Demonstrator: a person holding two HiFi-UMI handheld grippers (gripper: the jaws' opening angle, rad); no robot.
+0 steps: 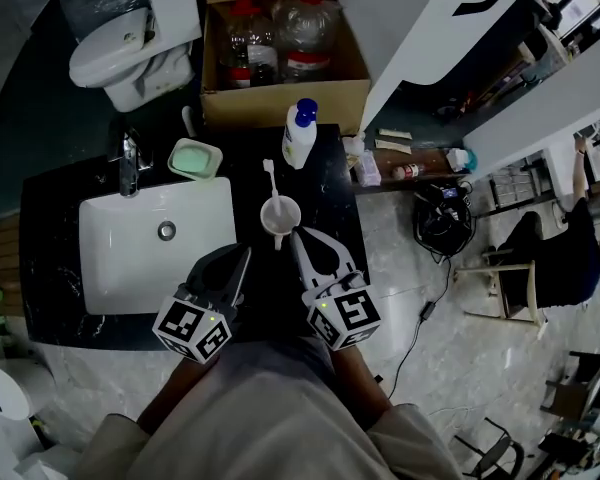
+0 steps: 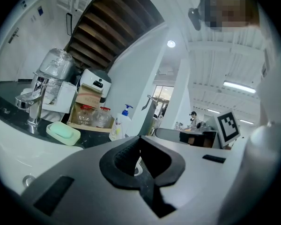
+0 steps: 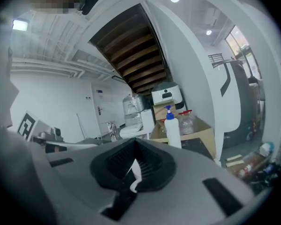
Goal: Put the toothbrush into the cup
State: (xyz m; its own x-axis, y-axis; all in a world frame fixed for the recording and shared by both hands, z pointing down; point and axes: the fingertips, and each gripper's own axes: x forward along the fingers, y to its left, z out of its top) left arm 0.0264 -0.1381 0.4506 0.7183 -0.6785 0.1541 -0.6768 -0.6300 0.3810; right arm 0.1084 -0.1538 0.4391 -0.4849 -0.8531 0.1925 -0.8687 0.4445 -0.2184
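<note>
Black counter [image 1: 325, 183]; toothbrush [image 1: 270, 180] stands in cup [image 1: 278, 234] (head up, leaning back).

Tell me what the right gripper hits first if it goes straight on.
Most likely the cup: the right gripper points at it, tips just short of its rim, though depth is unclear.

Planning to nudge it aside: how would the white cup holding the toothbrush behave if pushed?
The cup looks small and light, so it would probably slide easily on the glossy dark counter. The toothbrush leans out over its rim, so a high push might tip it. The brush would likely shift inside.
</note>
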